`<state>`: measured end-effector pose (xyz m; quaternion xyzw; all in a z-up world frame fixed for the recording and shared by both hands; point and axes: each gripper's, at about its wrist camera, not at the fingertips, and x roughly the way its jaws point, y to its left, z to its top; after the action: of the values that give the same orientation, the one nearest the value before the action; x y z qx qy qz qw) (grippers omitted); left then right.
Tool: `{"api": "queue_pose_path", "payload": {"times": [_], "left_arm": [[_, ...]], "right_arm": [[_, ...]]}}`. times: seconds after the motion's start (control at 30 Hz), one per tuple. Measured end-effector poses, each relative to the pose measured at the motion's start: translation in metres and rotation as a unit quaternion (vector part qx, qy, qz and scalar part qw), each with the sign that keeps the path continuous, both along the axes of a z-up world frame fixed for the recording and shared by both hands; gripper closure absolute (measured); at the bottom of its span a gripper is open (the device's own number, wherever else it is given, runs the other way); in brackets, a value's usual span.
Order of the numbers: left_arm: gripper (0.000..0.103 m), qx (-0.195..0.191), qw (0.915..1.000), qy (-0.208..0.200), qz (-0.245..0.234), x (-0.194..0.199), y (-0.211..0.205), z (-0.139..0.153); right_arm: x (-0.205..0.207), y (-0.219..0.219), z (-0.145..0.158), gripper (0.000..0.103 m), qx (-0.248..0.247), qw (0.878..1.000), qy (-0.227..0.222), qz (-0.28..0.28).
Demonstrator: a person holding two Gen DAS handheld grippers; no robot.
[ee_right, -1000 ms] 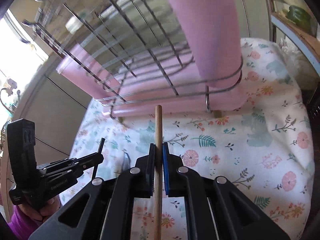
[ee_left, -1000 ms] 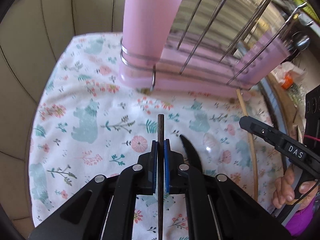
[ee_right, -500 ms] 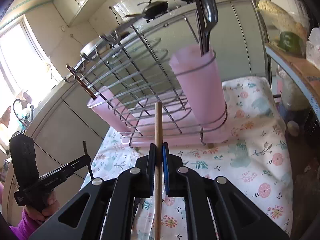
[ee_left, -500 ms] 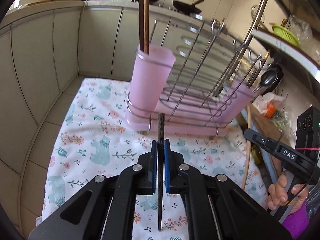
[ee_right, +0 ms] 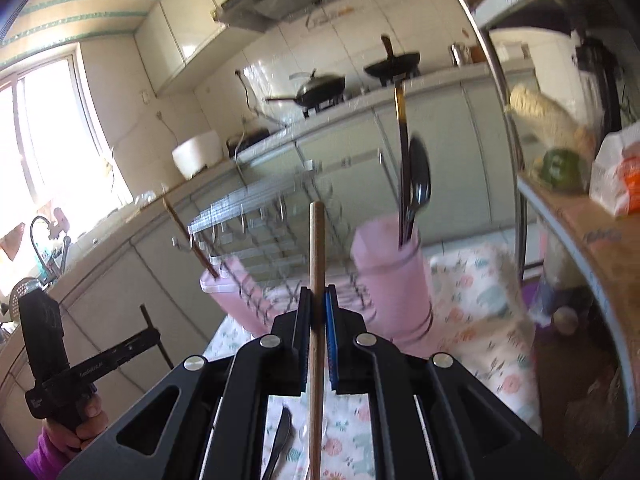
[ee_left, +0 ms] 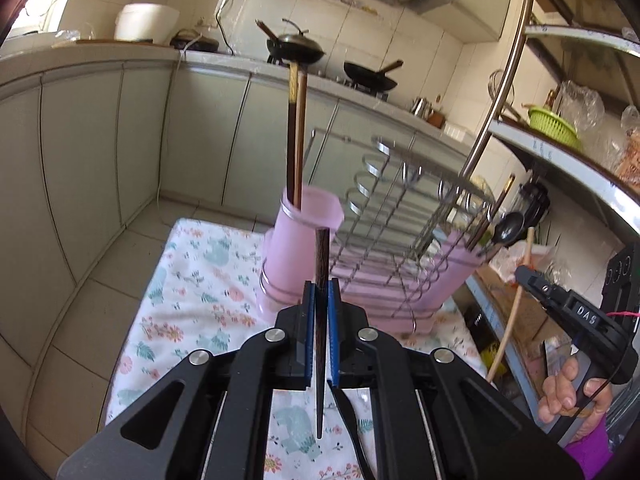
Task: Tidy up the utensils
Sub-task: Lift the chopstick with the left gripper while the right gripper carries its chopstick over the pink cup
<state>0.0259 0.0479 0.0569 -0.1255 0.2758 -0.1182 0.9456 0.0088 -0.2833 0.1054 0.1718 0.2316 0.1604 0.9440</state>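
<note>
1. Up front, the left gripper point(ee_left: 320, 300) is clamped nearly shut on a dark chopstick point(ee_left: 321, 264), which stands between its blue pads.
2. Its tip points toward the near pink cup point(ee_left: 304, 236) at the end of the wire dish rack point(ee_left: 404, 216); two chopsticks point(ee_left: 296, 132) already stand in that cup.
3. The right gripper point(ee_right: 318, 308) is likewise closed tight on a light wooden chopstick point(ee_right: 317, 256).
4. Beyond it, a second pink cup point(ee_right: 392, 276) holds a dark spoon point(ee_right: 419, 184).
5. The rack sits on a floral cloth point(ee_left: 192, 280) covering the tabletop.
6. A knife point(ee_right: 280, 440) lies on the cloth below the right gripper.
</note>
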Motion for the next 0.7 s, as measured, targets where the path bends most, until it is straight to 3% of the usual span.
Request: {"api": "queue_pose_path", "payload": {"times": [0.3, 0.5, 0.7], "left_arm": [[0.098, -0.007, 0.9959, -0.086, 0.029, 0.005, 0.013, 0.055], [0.098, -0.012, 0.9859, -0.158, 0.053, 0.019, 0.013, 0.095], [0.098, -0.006, 0.9764, -0.205, 0.068, 0.038, 0.001, 0.110]], "right_arm": [[0.002, -0.017, 0.060, 0.096, -0.008, 0.994, -0.103, -0.048], [0.008, -0.028, 0.094, 0.096, 0.002, 0.983, -0.167, -0.082], [0.022, -0.028, 0.105, 0.096, -0.016, 0.972, -0.207, -0.110]]}}
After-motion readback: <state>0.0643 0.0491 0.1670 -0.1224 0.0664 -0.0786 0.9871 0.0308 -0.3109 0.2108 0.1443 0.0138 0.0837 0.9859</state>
